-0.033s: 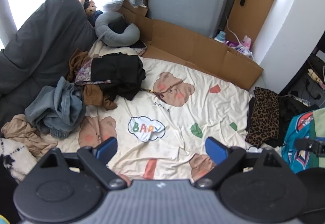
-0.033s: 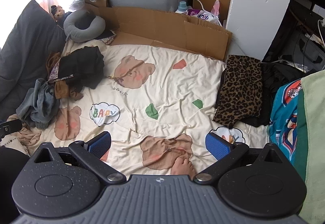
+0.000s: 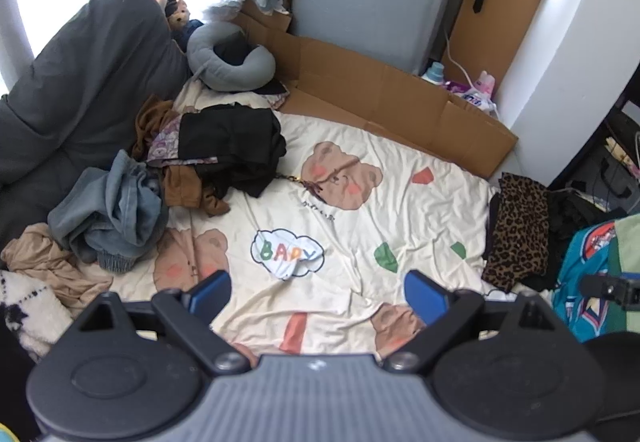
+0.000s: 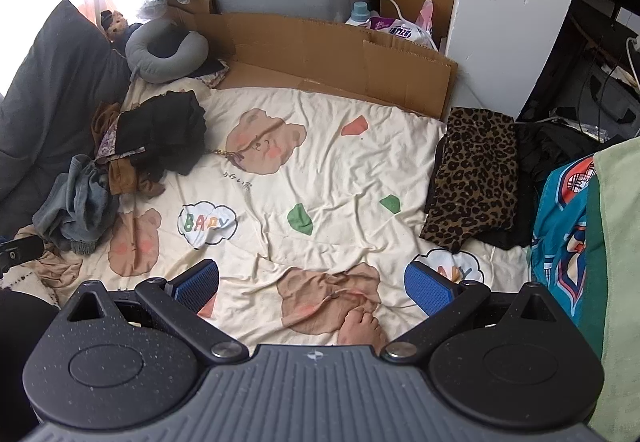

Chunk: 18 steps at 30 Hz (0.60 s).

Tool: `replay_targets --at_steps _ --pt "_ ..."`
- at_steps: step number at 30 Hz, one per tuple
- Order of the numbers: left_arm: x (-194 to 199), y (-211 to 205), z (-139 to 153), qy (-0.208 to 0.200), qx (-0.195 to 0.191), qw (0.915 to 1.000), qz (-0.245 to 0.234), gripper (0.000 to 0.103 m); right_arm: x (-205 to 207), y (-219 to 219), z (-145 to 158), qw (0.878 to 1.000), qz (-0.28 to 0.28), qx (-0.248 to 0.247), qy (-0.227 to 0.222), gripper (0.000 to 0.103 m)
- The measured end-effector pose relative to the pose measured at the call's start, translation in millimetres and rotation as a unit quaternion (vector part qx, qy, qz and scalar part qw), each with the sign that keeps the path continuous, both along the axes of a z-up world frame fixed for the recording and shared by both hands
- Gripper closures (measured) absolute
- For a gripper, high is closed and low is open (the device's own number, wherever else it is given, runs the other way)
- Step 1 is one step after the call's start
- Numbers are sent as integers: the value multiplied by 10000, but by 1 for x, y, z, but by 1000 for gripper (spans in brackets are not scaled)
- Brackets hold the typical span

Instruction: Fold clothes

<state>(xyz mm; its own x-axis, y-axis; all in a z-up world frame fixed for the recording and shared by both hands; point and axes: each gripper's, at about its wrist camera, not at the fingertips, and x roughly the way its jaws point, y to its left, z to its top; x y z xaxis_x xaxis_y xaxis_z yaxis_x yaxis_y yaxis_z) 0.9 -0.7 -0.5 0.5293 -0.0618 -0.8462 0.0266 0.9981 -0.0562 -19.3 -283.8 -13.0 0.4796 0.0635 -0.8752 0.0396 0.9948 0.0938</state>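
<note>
Cream bedsheet (image 3: 400, 226) printed with bears fills the left wrist view, and we find the left gripper (image 3: 318, 294) hovering above it, its blue pads spread wide and holding nothing. We note the unfolded clothes heaped at the sheet's left edge: a black garment (image 3: 232, 145) on top of brown and patterned pieces, a grey-blue garment (image 3: 116, 213) crumpled just beside them, a beige one (image 3: 52, 266) nearer the camera. A leopard-print garment (image 3: 516, 230) lies folded at the right edge.

From the right wrist view we record the right gripper (image 4: 312, 282) likewise released, fingers well apart over the sheet, nothing between them. A bare foot (image 4: 362, 328) rests on the sheet below it. The leopard-print piece sits on dark clothing at right, touching a teal printed cloth (image 4: 560, 234). Flattened cardboard (image 4: 320, 53) borders the far side.
</note>
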Motion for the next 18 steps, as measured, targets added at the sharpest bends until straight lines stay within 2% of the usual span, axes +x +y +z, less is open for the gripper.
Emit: replay_targets --at_steps 7,11,18 --pt "2 -7 -1 -112 36 9999 -7 8 -4 6 2 9998 -101 -94 -107 1" --pt "2 3 2 -57 -149 9999 2 8 -1 -2 1 10000 -69 36 -56 1" --pt "1 3 3 -52 -137 9999 -4 8 2 -5 0 9999 -64 130 -11 1"
